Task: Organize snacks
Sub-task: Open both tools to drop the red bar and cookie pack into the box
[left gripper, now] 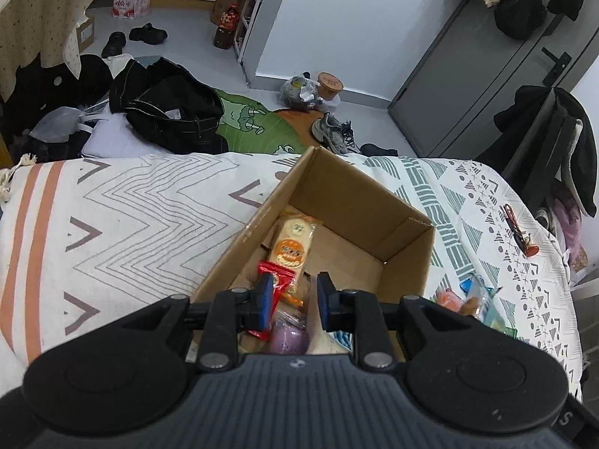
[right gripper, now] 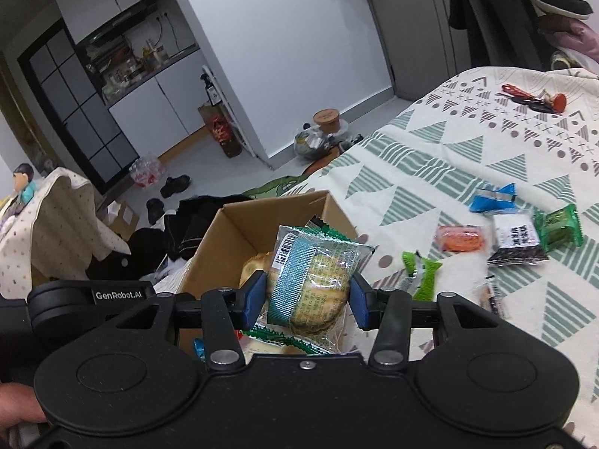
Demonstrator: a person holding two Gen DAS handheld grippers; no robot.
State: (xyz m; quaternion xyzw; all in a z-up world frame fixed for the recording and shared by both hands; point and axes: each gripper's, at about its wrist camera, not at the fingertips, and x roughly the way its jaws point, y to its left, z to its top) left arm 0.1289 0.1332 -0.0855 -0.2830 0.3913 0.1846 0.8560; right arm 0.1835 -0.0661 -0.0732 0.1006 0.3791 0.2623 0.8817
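Observation:
An open cardboard box [left gripper: 408, 247] stands on the patterned bedspread [left gripper: 131, 217]. Inside it lie an orange cracker packet [left gripper: 294, 247], a red packet [left gripper: 275, 280] and a purple snack [left gripper: 288, 338]. My left gripper [left gripper: 295, 299] hovers open over the box's near end, its left pad beside the red packet. In the right wrist view my right gripper [right gripper: 307, 299] is shut on a clear-and-teal cookie packet [right gripper: 314, 284], held upright above the box [right gripper: 232, 232], where green-edged packets show underneath.
Loose snacks lie on the bedspread right of the box: a blue packet [right gripper: 492, 196], an orange one [right gripper: 460, 237], a black-and-white one [right gripper: 516, 241], a green one [right gripper: 559, 226]. Red keys [right gripper: 535, 99] lie farther back. Bags and shoes cover the floor [left gripper: 168, 112] beyond the bed.

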